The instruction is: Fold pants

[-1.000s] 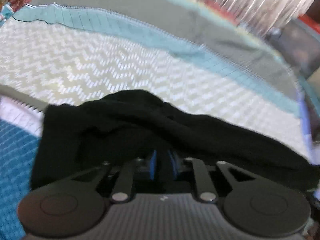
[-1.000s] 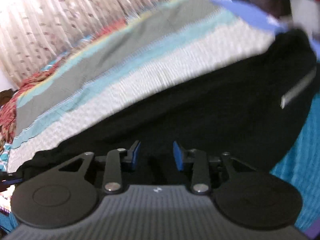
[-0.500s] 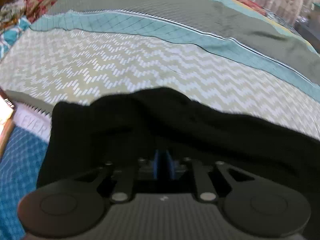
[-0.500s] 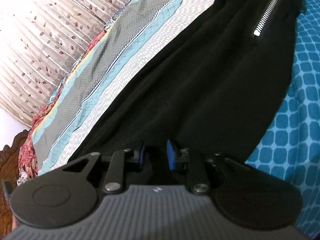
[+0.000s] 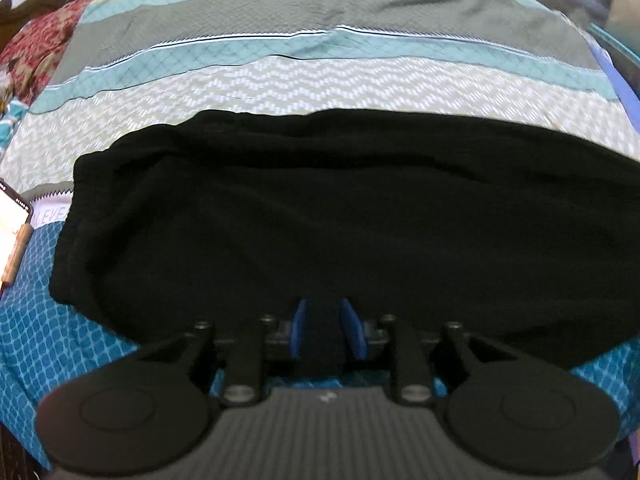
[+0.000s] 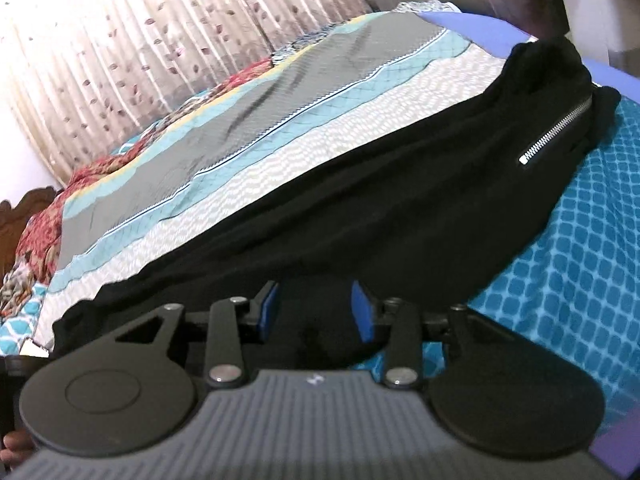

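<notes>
The black pants [image 5: 340, 216] lie spread across the bed, folded lengthwise. In the right wrist view the pants [image 6: 400, 216] stretch away to the upper right, with a silver zipper [image 6: 556, 136] near the far end. My left gripper [image 5: 328, 332] sits at the near edge of the pants, its blue pads parted with black cloth between them. My right gripper [image 6: 316, 316] sits at the near edge too, its blue pads wide apart around a fold of the cloth.
The bedspread [image 5: 320, 80] has grey, teal and zigzag stripes, with a blue dotted part [image 6: 580, 260] near me. A phone [image 5: 12, 208] lies at the left edge. Curtains [image 6: 160, 40] hang behind the bed. Boxes [image 6: 600, 8] stand at the far right.
Both grippers have lowered the pants onto the bed and opened their pads; the left was shut half a second ago. The cloth now lies flatter and wider.
</notes>
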A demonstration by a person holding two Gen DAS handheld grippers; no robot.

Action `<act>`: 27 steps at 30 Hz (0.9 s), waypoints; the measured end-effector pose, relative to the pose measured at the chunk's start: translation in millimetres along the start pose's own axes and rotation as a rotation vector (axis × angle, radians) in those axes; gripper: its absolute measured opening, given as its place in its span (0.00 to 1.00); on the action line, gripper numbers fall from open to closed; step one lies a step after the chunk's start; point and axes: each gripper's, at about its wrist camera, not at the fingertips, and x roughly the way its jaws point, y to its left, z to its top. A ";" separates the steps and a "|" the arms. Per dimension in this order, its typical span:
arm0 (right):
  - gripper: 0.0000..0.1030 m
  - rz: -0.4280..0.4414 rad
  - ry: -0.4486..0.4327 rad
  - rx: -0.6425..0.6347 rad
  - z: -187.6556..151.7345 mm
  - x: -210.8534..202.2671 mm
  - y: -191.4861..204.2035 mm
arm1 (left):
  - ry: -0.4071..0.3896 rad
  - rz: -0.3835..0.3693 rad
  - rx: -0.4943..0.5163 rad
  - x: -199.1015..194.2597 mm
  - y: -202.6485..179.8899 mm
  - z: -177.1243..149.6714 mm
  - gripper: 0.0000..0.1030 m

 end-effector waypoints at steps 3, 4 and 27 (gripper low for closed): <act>0.42 0.021 0.030 -0.008 -2.6 2.4 4.5 | -0.001 0.009 0.017 -2.9 -6.4 -4.4 0.24; 0.42 0.033 0.042 -0.008 -3.1 0.6 4.5 | -0.001 0.012 0.019 -3.2 -6.7 -5.1 0.25; 0.48 0.017 0.085 -0.080 -29.9 23.0 7.9 | 0.004 0.020 0.001 -2.7 -1.3 -18.8 0.37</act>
